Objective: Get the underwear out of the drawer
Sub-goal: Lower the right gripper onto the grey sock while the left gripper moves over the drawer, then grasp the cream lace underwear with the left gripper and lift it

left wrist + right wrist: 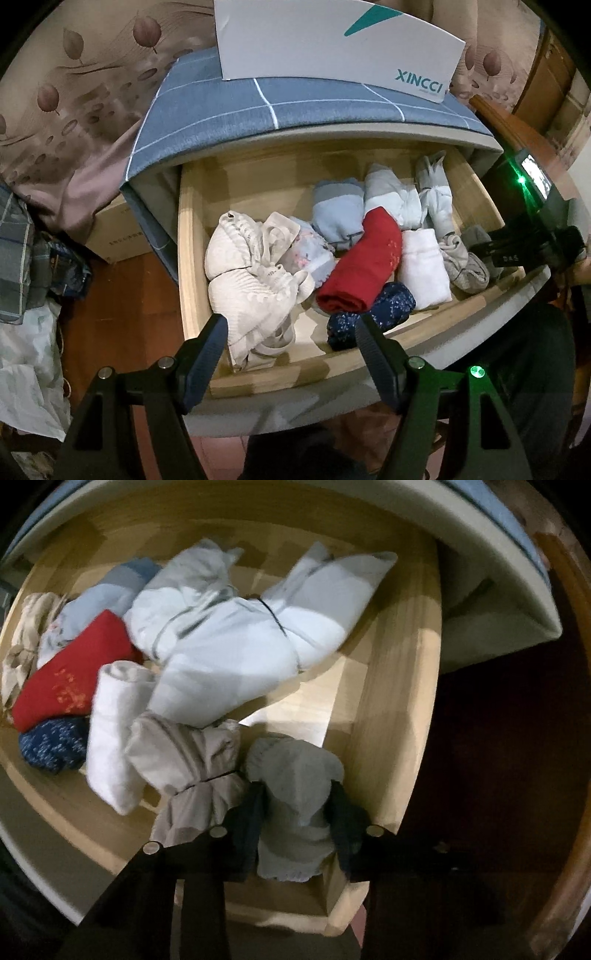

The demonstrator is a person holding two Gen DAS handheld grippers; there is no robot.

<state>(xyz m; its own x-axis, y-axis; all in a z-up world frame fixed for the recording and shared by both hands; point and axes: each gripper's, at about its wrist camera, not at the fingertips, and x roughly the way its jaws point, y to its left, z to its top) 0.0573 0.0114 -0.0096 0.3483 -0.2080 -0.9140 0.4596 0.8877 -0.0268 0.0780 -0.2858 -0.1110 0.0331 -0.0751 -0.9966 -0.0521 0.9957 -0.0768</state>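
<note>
The open wooden drawer [192, 258] holds several folded pieces of underwear: a cream lace bundle [243, 280], a red roll [364, 266], a dark blue speckled roll [373, 314], a white roll [424, 269] and pale blue ones [338, 214]. My left gripper [291, 332] is open and empty above the drawer's front edge. My right gripper [297, 797] is in the drawer's right front corner, its fingers closed on a grey folded underwear piece [291, 775]. The right gripper also shows in the left wrist view [480, 243] at the drawer's right side.
The drawer [391, 686] belongs to a cabinet covered by a blue checked cloth [236, 107] with a white XINCCI box [332, 40] on top. A cardboard box [114, 229] and piled clothes [22, 236] sit on the floor to the left.
</note>
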